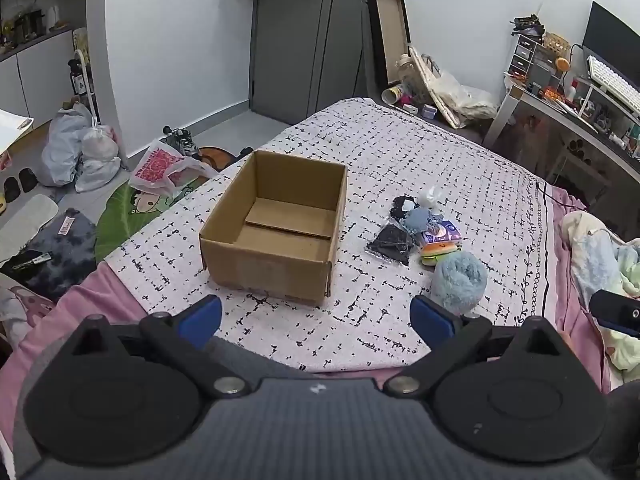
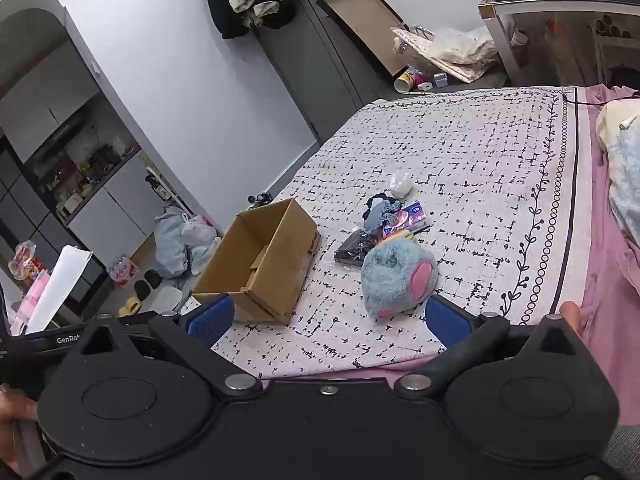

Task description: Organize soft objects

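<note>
Box (image 1: 276,228) empty on bed (image 1: 400,152); sorting not begun. Left tongs (image 1: 316,316), right tongs (image 2: 326,316) gaping, nothing held. Next, likely: grab blue plush (image 2: 396,276), at 3 o'clock of box.

Your two grippers were matte black plastic, with blue pads on the left gripper (image 1: 316,320) and right gripper (image 2: 326,320), round silver pivot bolts, and "GenRob" lettering printed in white on one.
</note>
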A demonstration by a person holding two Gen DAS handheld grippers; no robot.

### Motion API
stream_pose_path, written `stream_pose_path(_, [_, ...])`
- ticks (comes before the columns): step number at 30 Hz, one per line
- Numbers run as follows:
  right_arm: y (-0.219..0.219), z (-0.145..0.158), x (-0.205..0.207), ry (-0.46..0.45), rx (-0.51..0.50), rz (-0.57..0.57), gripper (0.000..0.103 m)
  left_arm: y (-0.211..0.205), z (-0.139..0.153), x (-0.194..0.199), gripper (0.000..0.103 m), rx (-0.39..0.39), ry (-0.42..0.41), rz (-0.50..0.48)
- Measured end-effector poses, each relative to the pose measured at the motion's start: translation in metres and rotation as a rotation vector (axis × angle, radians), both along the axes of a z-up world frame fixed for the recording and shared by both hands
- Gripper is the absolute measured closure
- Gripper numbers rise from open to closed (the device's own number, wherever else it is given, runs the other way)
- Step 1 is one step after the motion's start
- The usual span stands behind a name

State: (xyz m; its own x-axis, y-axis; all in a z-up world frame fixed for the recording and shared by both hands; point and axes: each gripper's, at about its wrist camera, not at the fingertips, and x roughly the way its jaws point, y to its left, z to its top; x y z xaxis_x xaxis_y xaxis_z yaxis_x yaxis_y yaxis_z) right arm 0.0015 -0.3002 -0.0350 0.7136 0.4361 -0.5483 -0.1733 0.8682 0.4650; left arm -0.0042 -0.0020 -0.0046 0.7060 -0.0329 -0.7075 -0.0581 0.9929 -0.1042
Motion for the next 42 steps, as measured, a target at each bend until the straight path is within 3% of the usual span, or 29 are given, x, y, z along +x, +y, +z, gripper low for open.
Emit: stream_pose_path(42, [0.0018,0.0005,-0.0001,-0.001,-0.015,0.003,0.000,-0.0032,-0.0007,-0.0009,0.003,-0.003,-0.003,-0.002])
